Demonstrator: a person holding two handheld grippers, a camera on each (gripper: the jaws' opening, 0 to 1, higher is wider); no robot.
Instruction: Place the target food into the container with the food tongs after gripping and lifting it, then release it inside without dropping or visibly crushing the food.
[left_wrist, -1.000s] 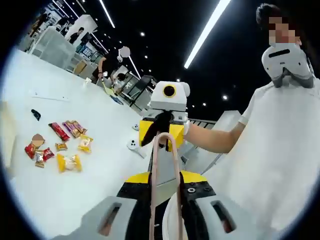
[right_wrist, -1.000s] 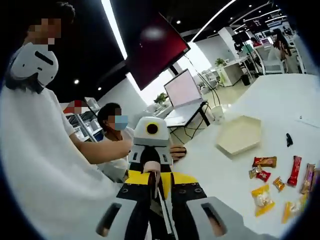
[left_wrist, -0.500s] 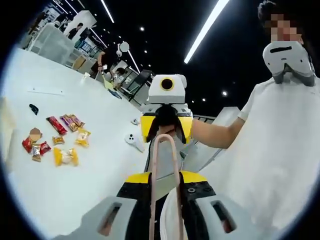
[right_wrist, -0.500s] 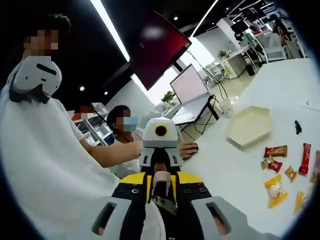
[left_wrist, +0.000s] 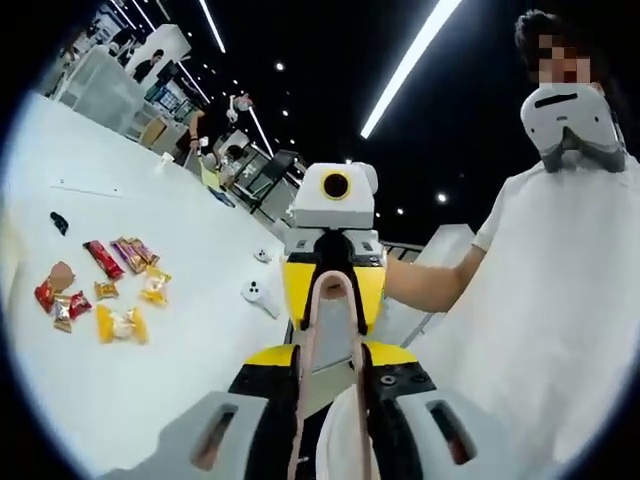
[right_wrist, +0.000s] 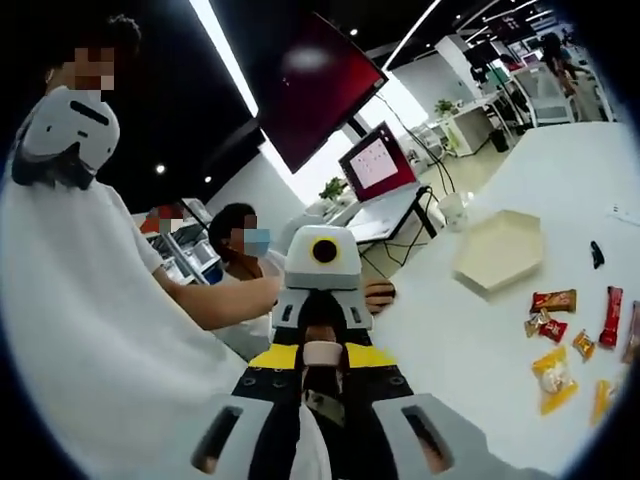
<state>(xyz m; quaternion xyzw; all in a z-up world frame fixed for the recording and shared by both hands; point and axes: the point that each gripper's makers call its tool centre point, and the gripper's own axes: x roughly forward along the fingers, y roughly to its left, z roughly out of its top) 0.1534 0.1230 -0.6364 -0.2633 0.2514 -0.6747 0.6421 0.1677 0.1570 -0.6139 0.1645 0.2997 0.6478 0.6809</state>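
Observation:
Rose-gold food tongs (left_wrist: 330, 300) rise between the jaws of my left gripper (left_wrist: 330, 400), which is shut on their two arms. Their rounded end reaches my right gripper (left_wrist: 335, 250), which faces it from just beyond. In the right gripper view that pink end (right_wrist: 322, 352) sits between the close-set jaws of my right gripper (right_wrist: 322, 375), with the left gripper (right_wrist: 320, 285) right behind. Several wrapped snacks (left_wrist: 100, 295) (right_wrist: 570, 335) lie on the white table. A cream hexagonal container (right_wrist: 497, 262) stands past them, with no food showing in it.
A person in a white shirt (left_wrist: 560, 300) holds both grippers above the table's edge. A masked person (right_wrist: 240, 245) sits behind, near a laptop (right_wrist: 378, 170) and a white cup (right_wrist: 452, 210). A small black object (right_wrist: 597, 255) and a white controller (left_wrist: 255, 293) lie on the table.
The two grippers have drawn closer together, so each looms larger in the other's view. The tongs' rounded end now meets the right gripper. The snacks and the container lie where they were.

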